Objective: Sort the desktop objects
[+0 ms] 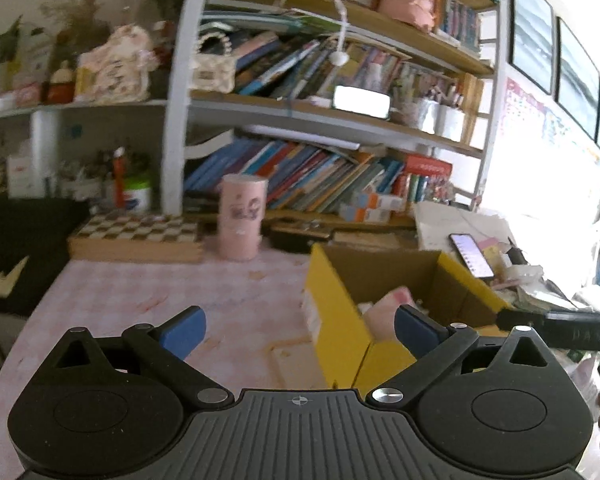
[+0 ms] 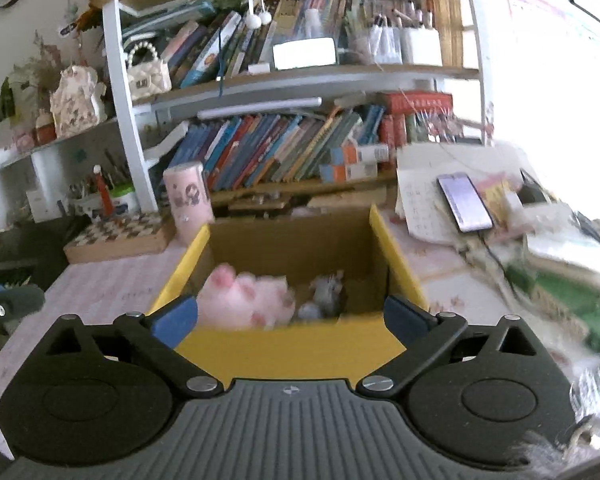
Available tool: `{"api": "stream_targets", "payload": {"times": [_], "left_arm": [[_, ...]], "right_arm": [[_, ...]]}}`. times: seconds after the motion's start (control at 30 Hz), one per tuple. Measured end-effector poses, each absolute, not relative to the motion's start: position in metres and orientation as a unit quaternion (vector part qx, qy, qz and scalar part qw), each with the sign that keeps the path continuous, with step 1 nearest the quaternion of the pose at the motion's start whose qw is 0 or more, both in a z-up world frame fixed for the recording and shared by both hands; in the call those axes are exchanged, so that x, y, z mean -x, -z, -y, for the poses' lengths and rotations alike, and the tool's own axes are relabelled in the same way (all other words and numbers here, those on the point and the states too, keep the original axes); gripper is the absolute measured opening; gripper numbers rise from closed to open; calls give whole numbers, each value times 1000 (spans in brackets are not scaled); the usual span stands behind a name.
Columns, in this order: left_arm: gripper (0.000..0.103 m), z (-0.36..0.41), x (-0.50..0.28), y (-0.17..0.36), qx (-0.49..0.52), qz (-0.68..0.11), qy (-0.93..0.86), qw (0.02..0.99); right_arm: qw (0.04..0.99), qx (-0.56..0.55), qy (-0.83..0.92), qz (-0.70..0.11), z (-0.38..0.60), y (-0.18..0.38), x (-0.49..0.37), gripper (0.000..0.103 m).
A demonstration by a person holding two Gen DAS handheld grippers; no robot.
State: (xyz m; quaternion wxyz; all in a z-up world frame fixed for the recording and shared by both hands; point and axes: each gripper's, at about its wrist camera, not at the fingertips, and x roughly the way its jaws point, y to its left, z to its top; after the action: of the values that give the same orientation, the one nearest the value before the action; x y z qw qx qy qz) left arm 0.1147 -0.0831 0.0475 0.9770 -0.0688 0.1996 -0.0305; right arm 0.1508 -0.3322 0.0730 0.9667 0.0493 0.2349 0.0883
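A yellow cardboard box (image 2: 396,264) stands open on the pink desk (image 2: 100,284). Inside it lie a pink plush paw (image 2: 244,296) and a small grey-white item (image 2: 328,288). My right gripper (image 2: 290,318) is open and empty, just in front of the box's near wall. My left gripper (image 1: 300,326) is open and empty, left of the same box (image 1: 332,304), where the plush paw (image 1: 384,312) shows over the rim. The right gripper's black body (image 1: 560,324) enters the left wrist view from the right.
A pink cylinder container (image 2: 188,204) and a checkered wooden box (image 2: 120,236) stand behind the box on the left. A phone (image 2: 464,202) lies on papers at the right, beside cluttered bags. Bookshelves (image 2: 284,148) fill the back.
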Motion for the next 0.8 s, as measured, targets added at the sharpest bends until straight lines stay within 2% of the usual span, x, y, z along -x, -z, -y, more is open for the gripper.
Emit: {"api": "stream_targets", "payload": {"times": [0.47, 0.8], "left_arm": [[102, 48, -14, -22, 75, -242, 12, 967], [102, 44, 23, -12, 60, -254, 14, 965]], "right_arm": [[956, -44, -88, -277, 268, -38, -29, 103], [952, -20, -101, -288, 240, -29, 11, 103]]}}
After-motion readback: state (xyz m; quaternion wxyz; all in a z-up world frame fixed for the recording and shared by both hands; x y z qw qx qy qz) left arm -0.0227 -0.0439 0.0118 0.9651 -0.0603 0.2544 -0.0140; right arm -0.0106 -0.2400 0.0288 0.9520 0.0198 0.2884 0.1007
